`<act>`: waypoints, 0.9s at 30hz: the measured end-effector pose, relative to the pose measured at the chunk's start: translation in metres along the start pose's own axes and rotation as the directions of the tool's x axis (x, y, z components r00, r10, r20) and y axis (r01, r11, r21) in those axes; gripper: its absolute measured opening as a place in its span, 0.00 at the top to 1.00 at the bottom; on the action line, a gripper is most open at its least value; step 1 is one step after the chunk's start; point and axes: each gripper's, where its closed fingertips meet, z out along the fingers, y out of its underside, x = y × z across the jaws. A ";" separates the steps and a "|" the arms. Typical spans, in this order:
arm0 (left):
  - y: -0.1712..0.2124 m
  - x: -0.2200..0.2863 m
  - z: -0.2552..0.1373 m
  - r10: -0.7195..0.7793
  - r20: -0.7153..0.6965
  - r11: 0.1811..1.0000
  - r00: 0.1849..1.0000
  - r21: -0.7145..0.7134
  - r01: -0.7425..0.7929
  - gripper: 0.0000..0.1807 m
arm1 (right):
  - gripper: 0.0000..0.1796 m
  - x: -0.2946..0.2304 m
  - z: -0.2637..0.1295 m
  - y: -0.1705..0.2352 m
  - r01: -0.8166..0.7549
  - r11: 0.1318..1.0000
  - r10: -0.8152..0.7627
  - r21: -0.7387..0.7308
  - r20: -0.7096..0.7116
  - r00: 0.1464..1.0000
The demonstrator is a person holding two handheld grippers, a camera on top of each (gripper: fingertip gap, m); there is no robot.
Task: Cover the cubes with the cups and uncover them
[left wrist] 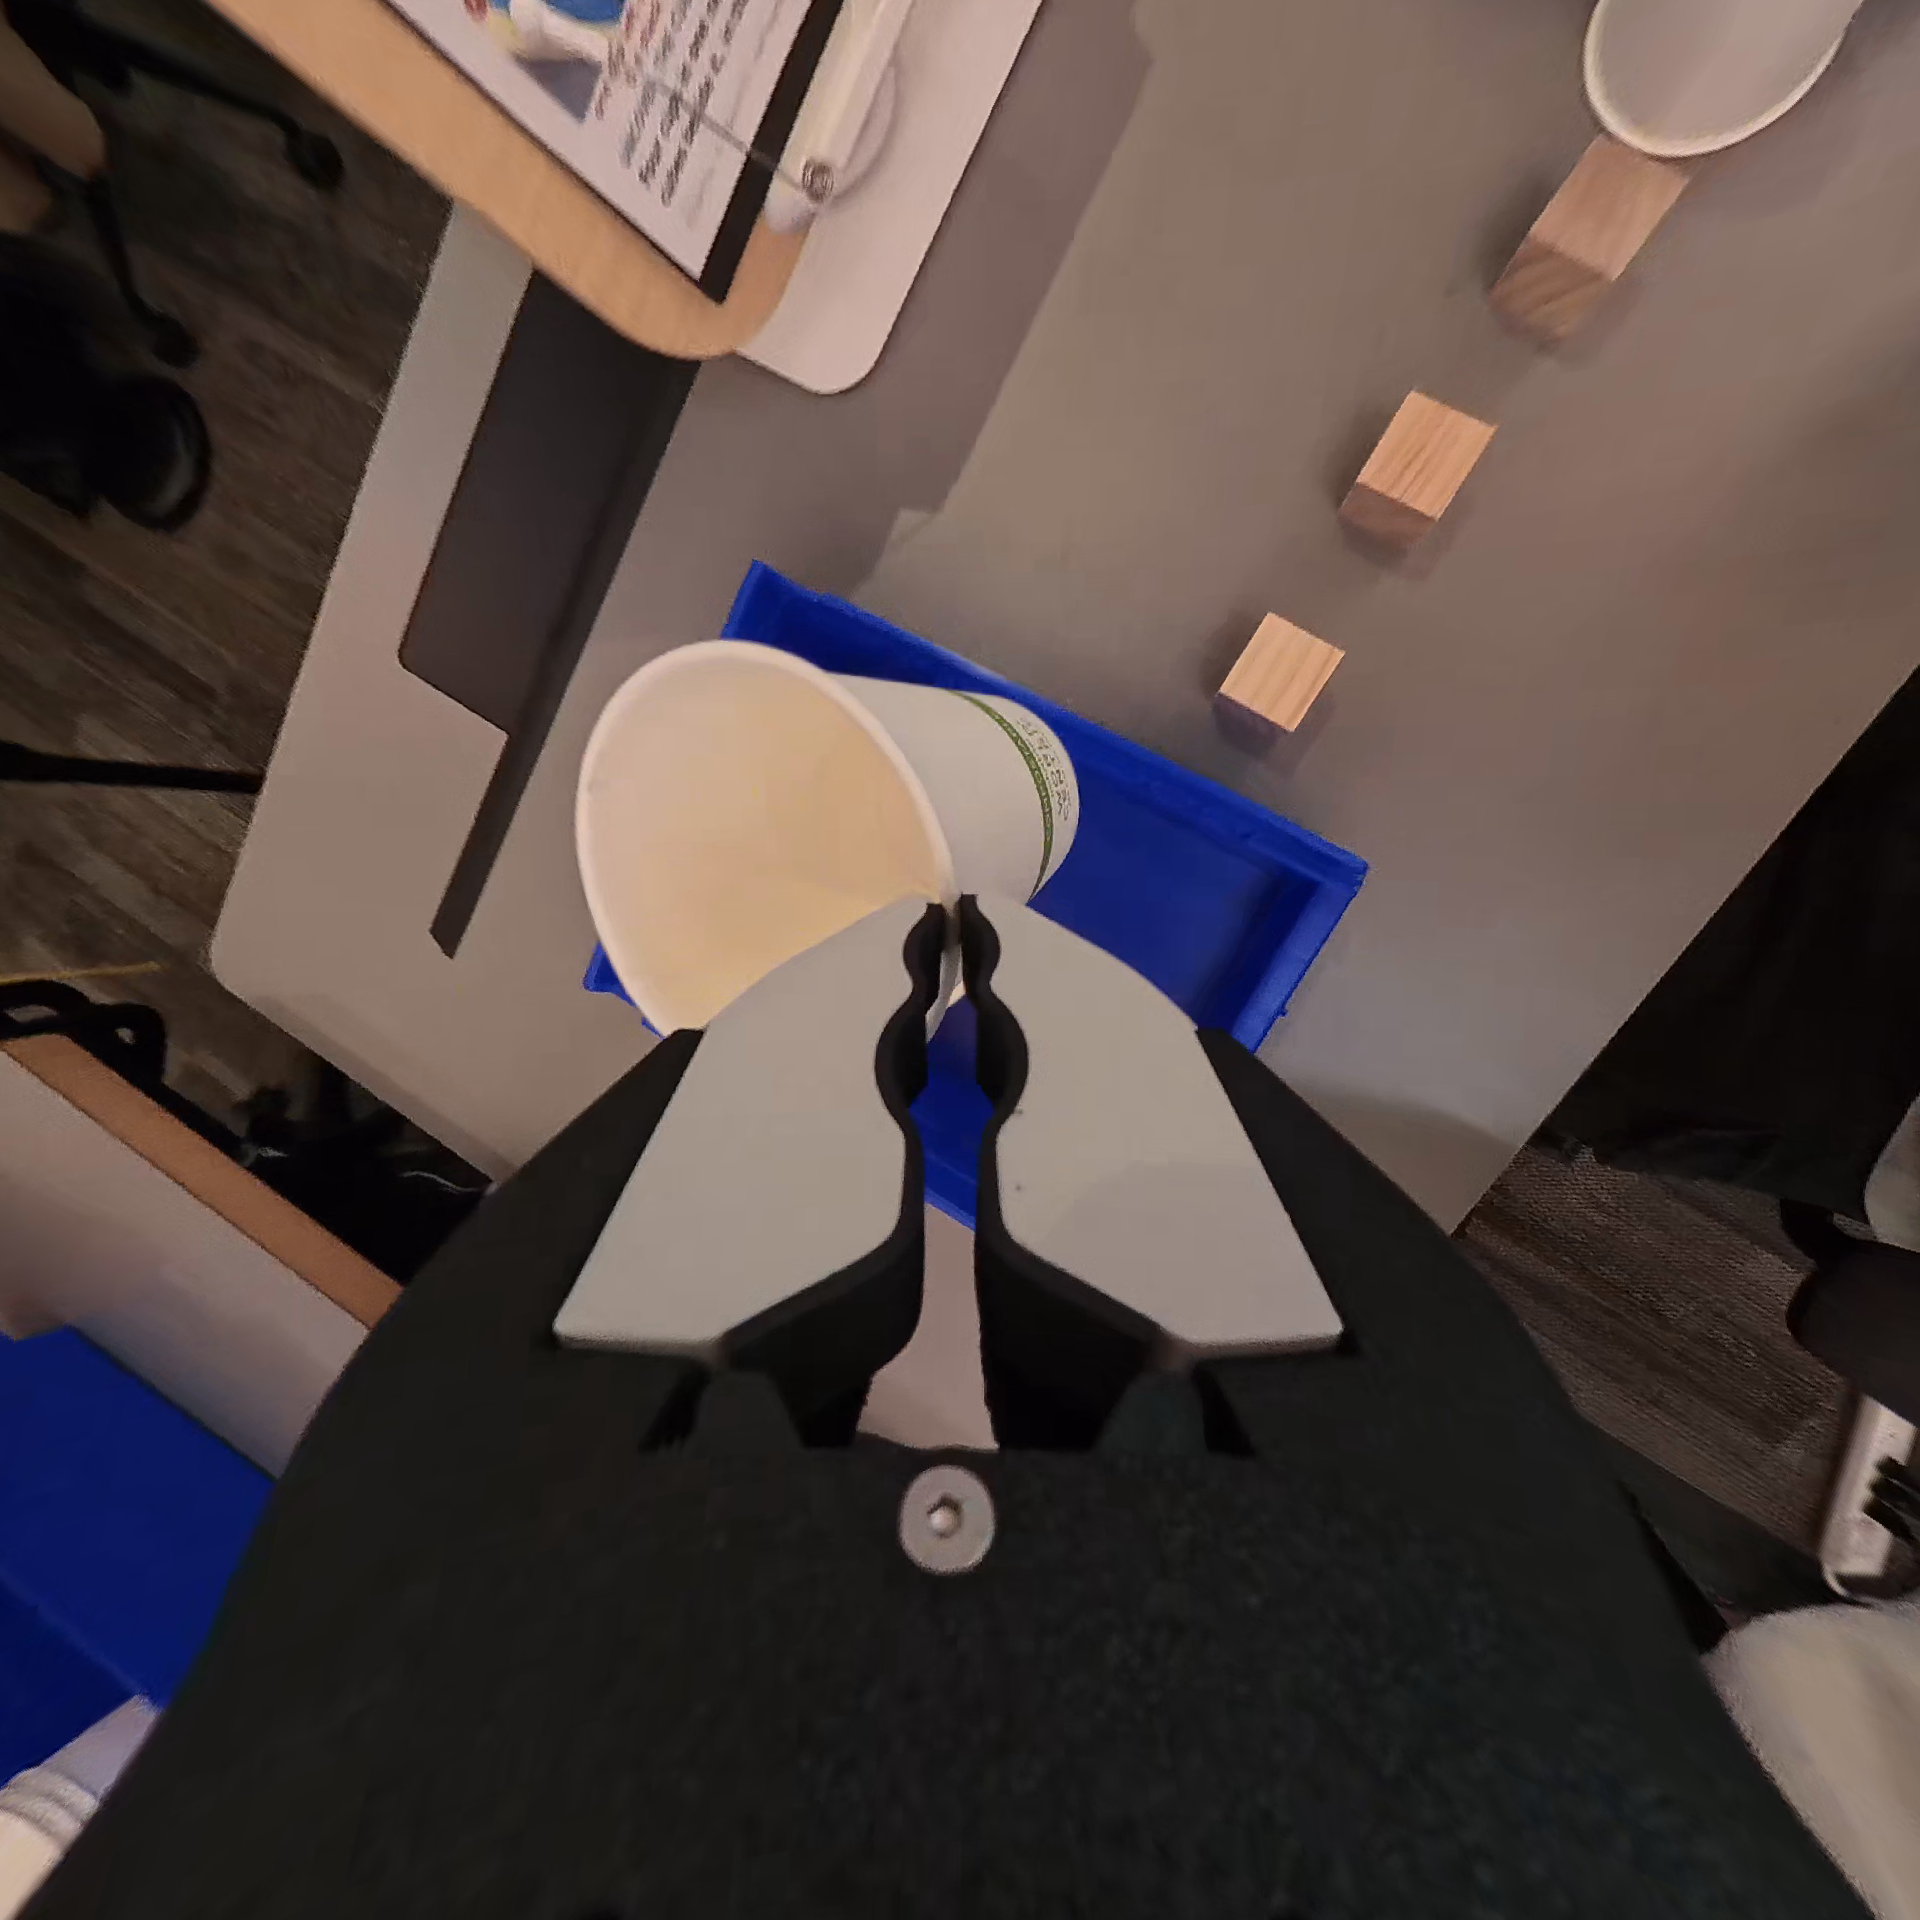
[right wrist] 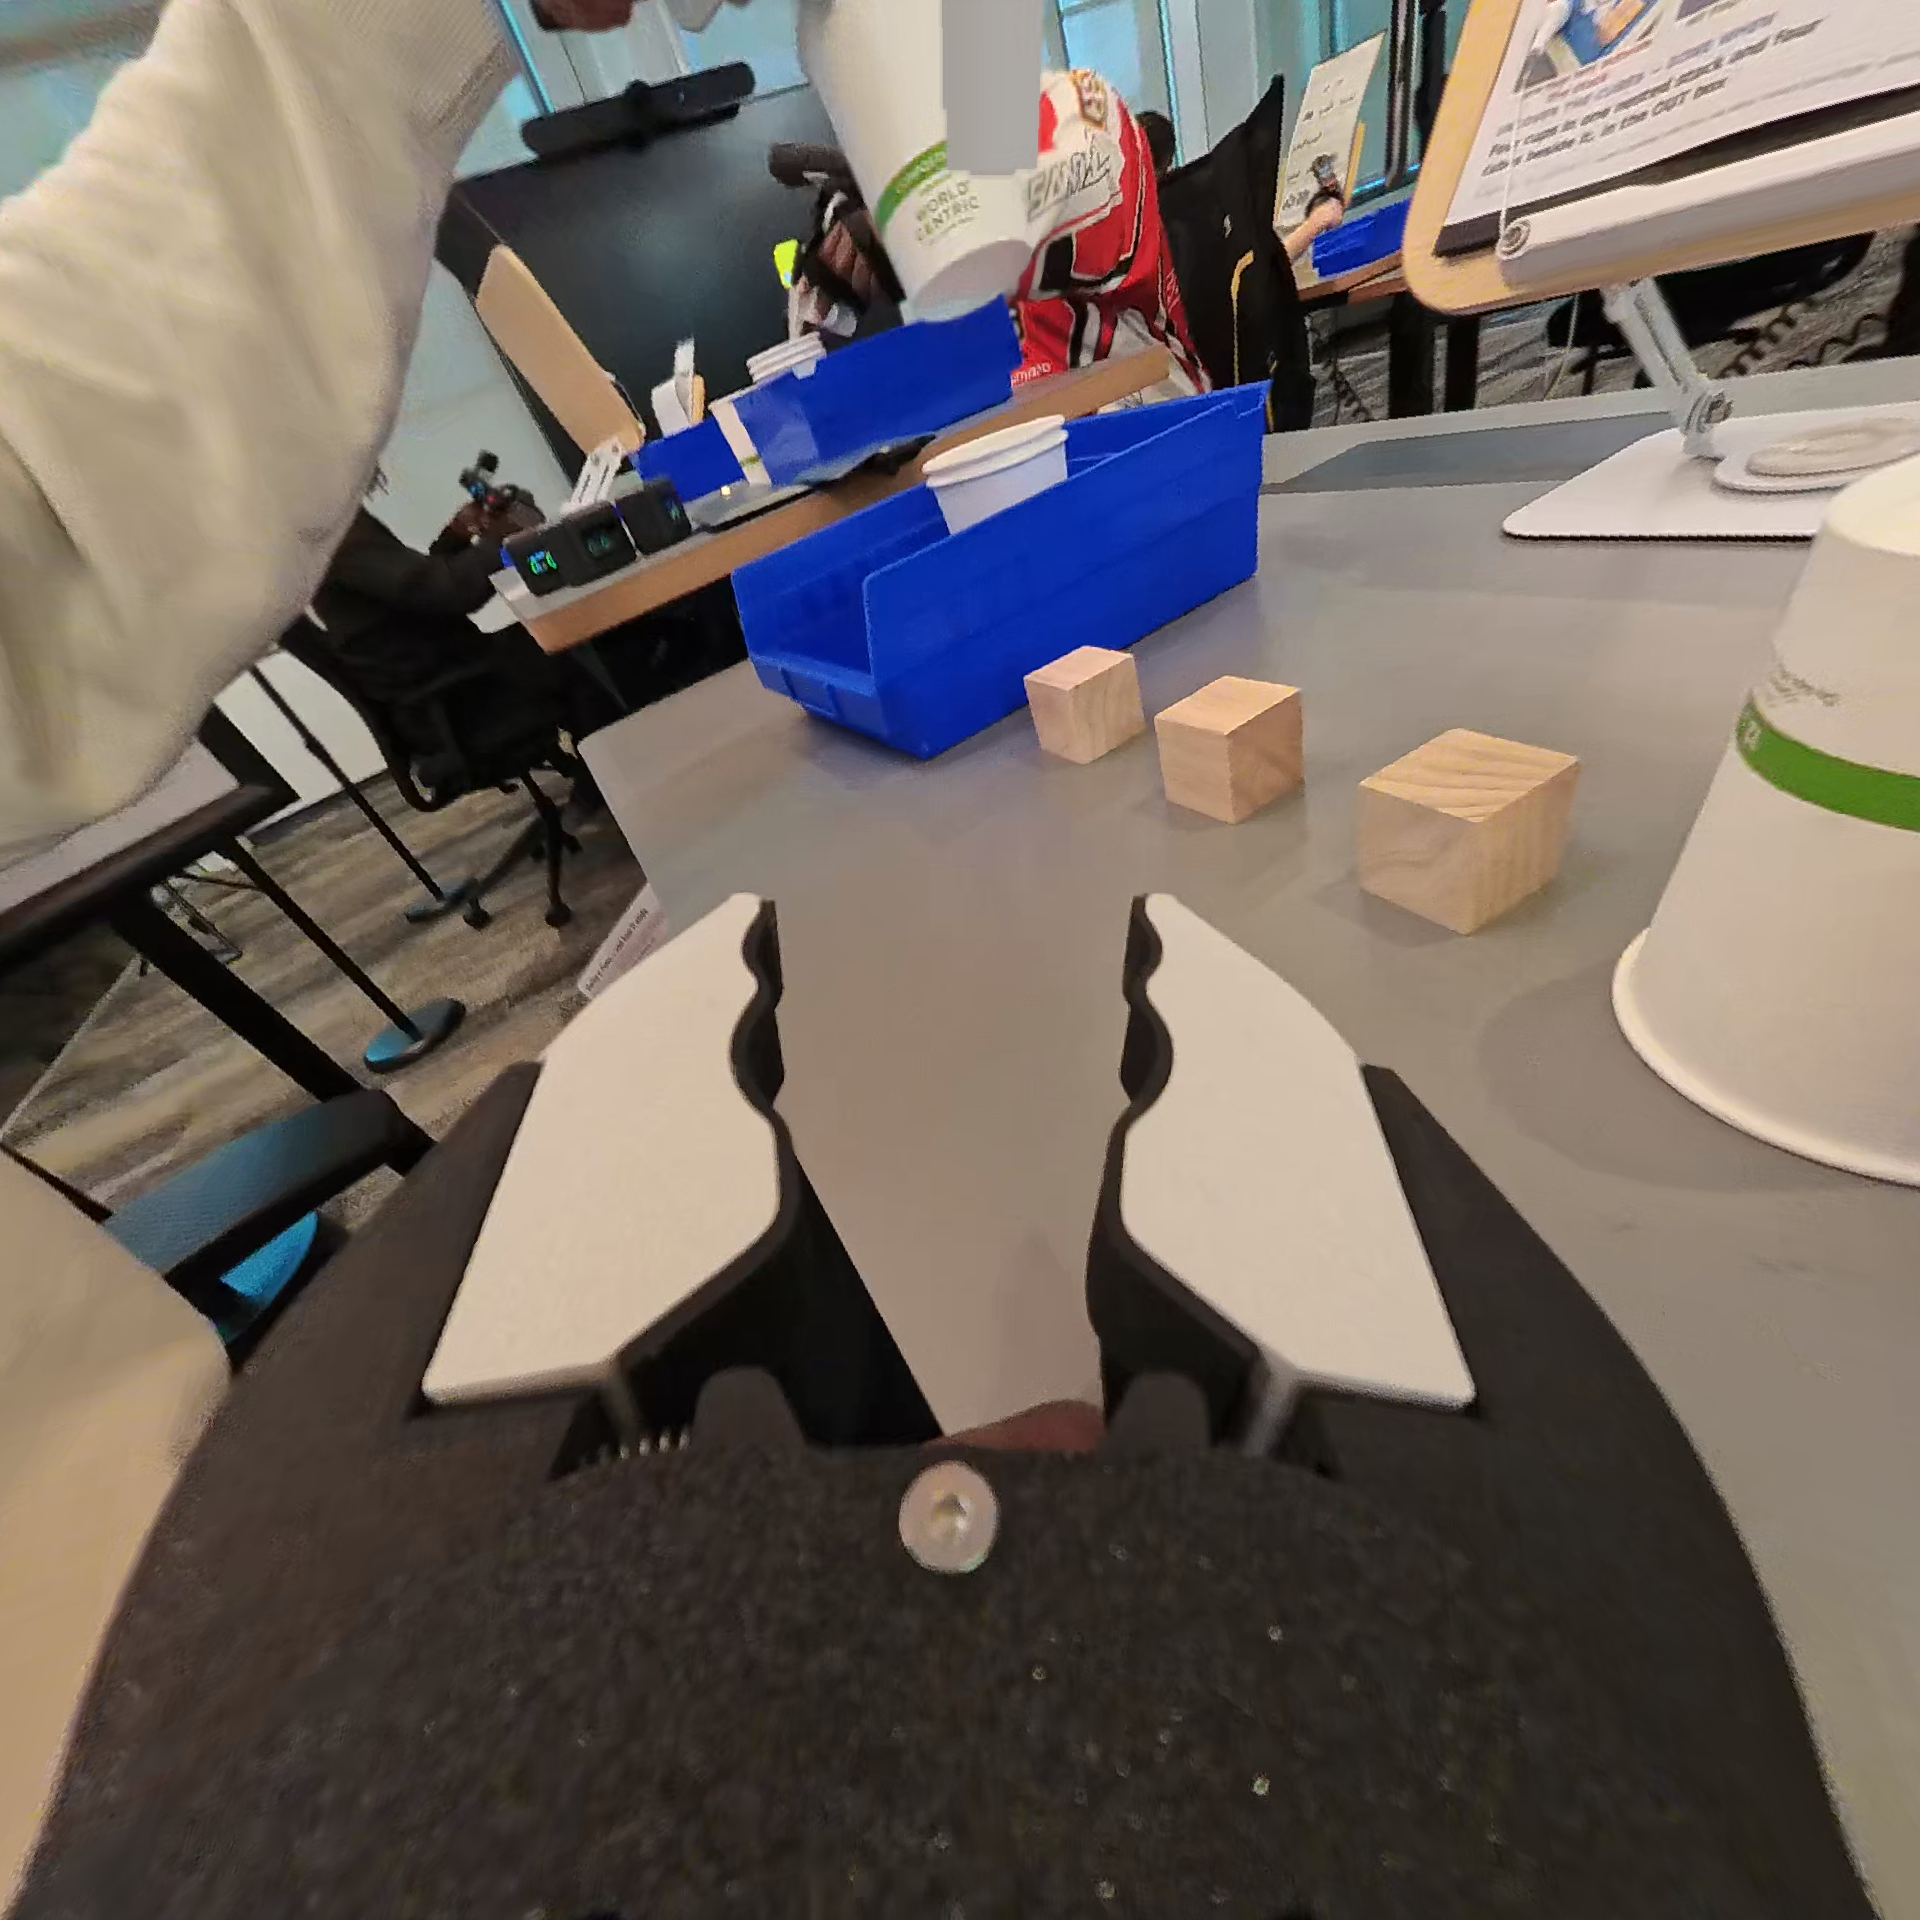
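Left tongs (left wrist: 954,909) pinch the rim of a white paper cup (left wrist: 800,821) above the blue plastic bin (left wrist: 1226,883), three bare wooden cubes (left wrist: 1280,670) ahead-right; right tongs (right wrist: 951,914) gape empty; thin rim pinch may slip, dropping the cup.

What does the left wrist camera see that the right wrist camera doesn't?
Only the left wrist view shows the left gripper pinching the rim of a paper cup, with the cup's open inside facing the camera.

Only the right wrist view shows the right gripper, open and empty above the grey table, another white cup standing in the bin, and people at other desks behind.

Both show the blue bin, three bare wooden cubes and an upside-down cup on the table.
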 end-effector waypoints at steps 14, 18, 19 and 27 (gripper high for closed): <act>-0.127 0.166 -0.028 0.157 -0.182 0.640 0.971 0.767 0.041 0.98 | 0.54 -0.006 0.066 -0.100 -0.409 0.842 0.284 0.352 0.355 0.891; -0.131 0.211 -0.009 0.190 -0.233 0.576 0.954 0.813 0.084 0.98 | 0.49 -0.005 0.070 -0.137 -0.454 0.772 0.272 0.445 0.414 0.868; -0.132 0.218 -0.004 0.185 -0.242 0.569 0.952 0.817 0.097 0.98 | 0.49 -0.009 0.072 -0.138 -0.441 0.786 0.261 0.434 0.414 0.872; -0.127 0.249 0.018 0.203 -0.321 0.549 0.925 0.819 0.164 0.98 | 0.48 -0.008 0.080 -0.128 -0.468 0.786 0.307 0.404 0.402 0.862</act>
